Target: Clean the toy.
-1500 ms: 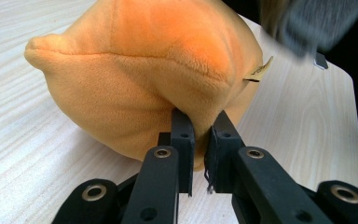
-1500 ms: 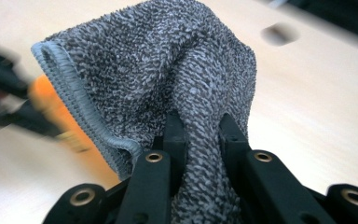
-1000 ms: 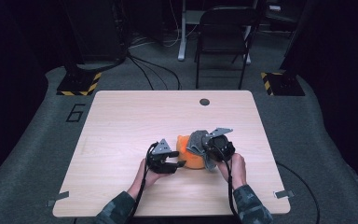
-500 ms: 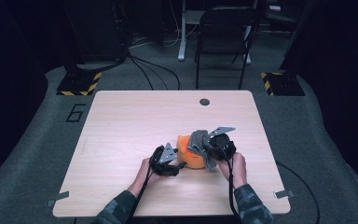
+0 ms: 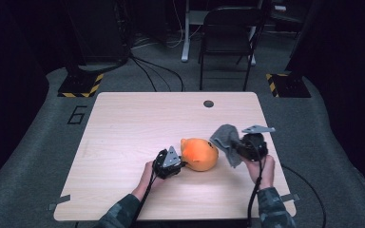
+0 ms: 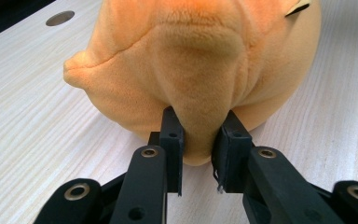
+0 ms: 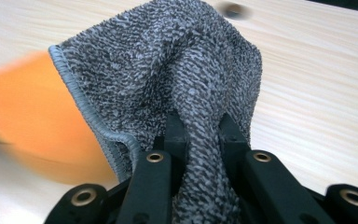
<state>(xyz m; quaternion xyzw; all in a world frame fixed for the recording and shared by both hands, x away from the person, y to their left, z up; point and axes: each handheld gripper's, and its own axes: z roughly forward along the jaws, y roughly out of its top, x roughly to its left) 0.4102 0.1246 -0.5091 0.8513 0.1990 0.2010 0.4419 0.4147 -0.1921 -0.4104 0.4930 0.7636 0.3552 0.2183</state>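
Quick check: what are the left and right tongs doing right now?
Left tongs: just closed, pinching a fold of the orange plush toy.
Right tongs: shut on the grey cloth.

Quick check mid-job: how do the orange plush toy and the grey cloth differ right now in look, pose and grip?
The orange plush toy is smooth, rounded and stuffed; the grey cloth is thin, looped terry with a stitched hem. The toy rests on the table; the cloth hangs bunched and lifted beside it. The left gripper, whose jaws have just been closing, pinches a fold of the toy; the right gripper clamps the cloth. Both are soft fabric.
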